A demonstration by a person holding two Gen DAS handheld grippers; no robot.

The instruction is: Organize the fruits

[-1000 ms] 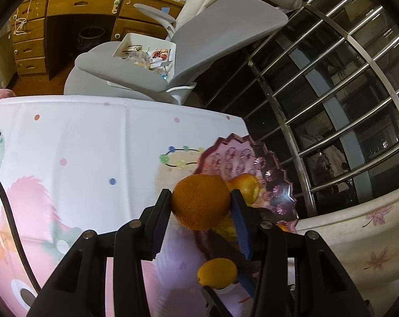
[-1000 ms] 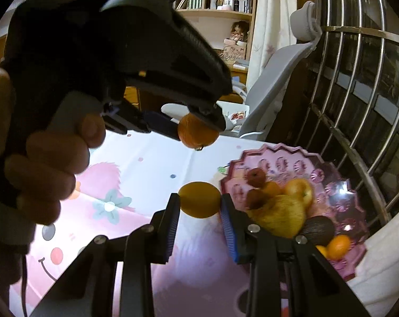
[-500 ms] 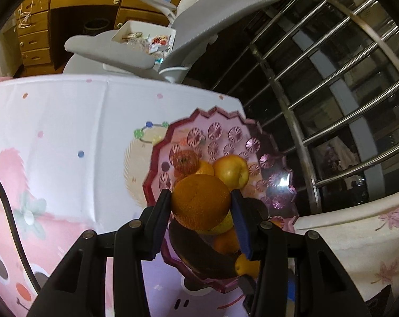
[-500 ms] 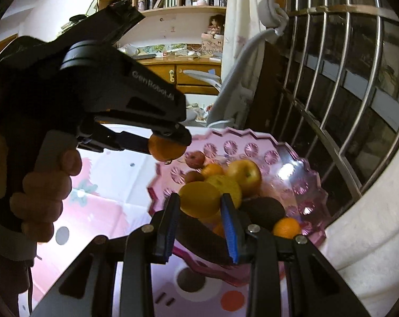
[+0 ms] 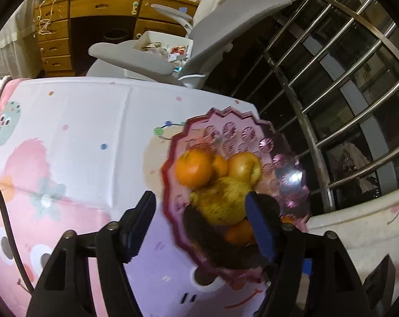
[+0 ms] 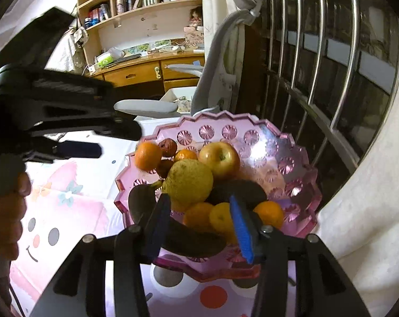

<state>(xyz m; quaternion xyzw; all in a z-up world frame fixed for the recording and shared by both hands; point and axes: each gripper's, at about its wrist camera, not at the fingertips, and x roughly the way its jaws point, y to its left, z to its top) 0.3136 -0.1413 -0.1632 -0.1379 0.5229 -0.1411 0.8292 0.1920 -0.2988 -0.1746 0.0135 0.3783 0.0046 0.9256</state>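
Observation:
A pink scalloped fruit bowl (image 5: 241, 132) (image 6: 291, 163) stands on the table at its right edge. It holds an orange (image 5: 194, 169) (image 6: 148, 155), an apple (image 5: 244, 167) (image 6: 219, 159), a yellow pear (image 5: 220, 200) (image 6: 188, 182), a dark banana (image 6: 146, 206), small tangerines (image 6: 269, 212) and a yellow citrus (image 6: 221, 220). My left gripper (image 5: 202, 224) is open and empty over the bowl's near rim. My right gripper (image 6: 199, 227) is open and empty, just above the yellow citrus. The left gripper also shows in the right wrist view (image 6: 80, 137).
The table has a pink cartoon cloth (image 5: 67, 142). A grey office chair (image 5: 173, 52) stands behind it, with a wooden desk (image 5: 93, 8) further back. A metal window grille (image 5: 344, 79) and a white cloth (image 6: 371, 211) lie right of the bowl.
Both grippers have opened. The orange left my left gripper and now lies in the bowl's left side. The yellow citrus left my right gripper and lies at the bowl's front.

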